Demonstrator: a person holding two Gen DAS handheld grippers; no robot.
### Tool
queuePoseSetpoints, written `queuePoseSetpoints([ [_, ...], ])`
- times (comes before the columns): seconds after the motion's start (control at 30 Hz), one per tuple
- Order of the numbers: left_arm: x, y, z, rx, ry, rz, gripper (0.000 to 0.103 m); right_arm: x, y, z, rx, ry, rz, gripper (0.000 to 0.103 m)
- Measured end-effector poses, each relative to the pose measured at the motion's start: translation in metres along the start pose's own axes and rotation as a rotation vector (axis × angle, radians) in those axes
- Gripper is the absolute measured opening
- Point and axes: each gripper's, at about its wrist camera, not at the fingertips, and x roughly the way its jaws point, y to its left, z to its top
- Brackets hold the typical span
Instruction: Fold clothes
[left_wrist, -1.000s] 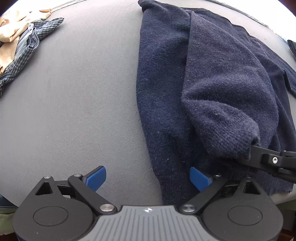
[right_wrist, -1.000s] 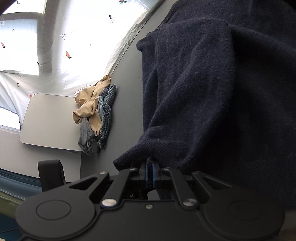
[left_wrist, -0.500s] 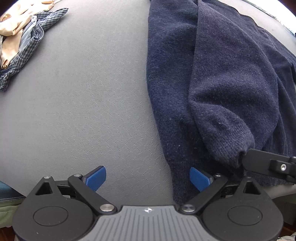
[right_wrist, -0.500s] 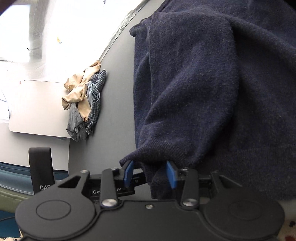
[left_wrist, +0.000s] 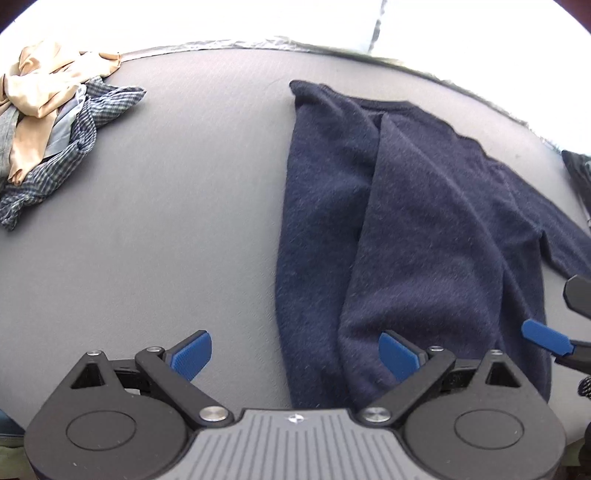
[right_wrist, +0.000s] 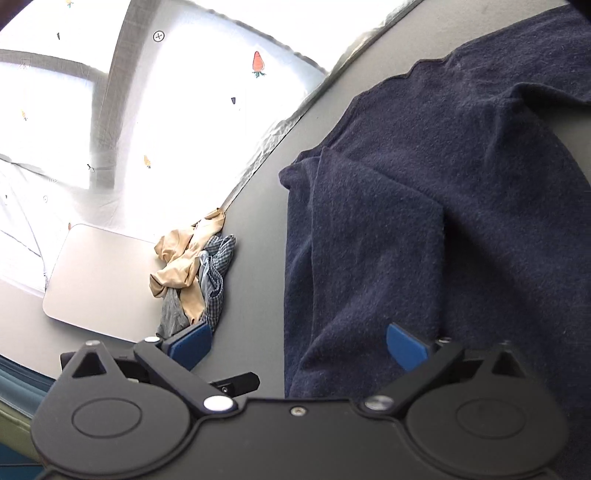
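Lying on the grey bench (left_wrist: 155, 229), the navy sweater (left_wrist: 424, 229) runs its long axis away from both hand-held grippers, hem at the near edge and shoulder at the far side. One sleeve (left_wrist: 417, 258) is folded in over the body, its cuff end close to the near edge.

The left hand-held gripper (left_wrist: 295, 350) hovers with its jaws spread wide and nothing between them; the left side edge of the sweater falls in the gap between its blue pads, and the right pad (left_wrist: 399, 354) sits over the folded sleeve. The right hand-held gripper (right_wrist: 299, 341) is likewise wide and empty, with the same left edge of the garment running up between its pads. In the left wrist view one blue fingertip of the right tool shows at the right margin, just beside the sweater's near right part.

Judging by this, the left tool is nearer the left edge and hem corner, and the right tool is nearer the other side, where a second sleeve seems to trail off to the right. A next fold would probably call for a pinch at the hem or the unfolded sleeve.

A crumpled pile of clothes (left_wrist: 48, 133), tan and checked, lies well apart at the far left of the bench, and a pale board (right_wrist: 96, 273) sits beyond it. Nothing lies between the tools and the sweater.
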Motion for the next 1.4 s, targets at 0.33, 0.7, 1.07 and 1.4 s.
queuePoseSetpoints([
  [0.33,0.029,-0.041,0.041,0.054,-0.061,-0.032,0.103,-0.044,-0.048,0.07,-0.107,-0.343,-0.466,0.103],
  [0.7,0.099,-0.082,0.099,0.152,-0.008,0.074,0.102,-0.117,-0.158,0.151,0.136,-0.672,-0.838,0.103],
  [1.07,0.138,-0.087,0.113,0.159,0.089,0.089,0.103,-0.141,-0.213,0.183,0.166,-0.666,-0.988,0.079],
  [1.4,0.142,-0.087,0.11,0.163,0.112,0.089,0.103,-0.15,-0.22,0.167,0.465,-0.813,-0.564,0.009],
])
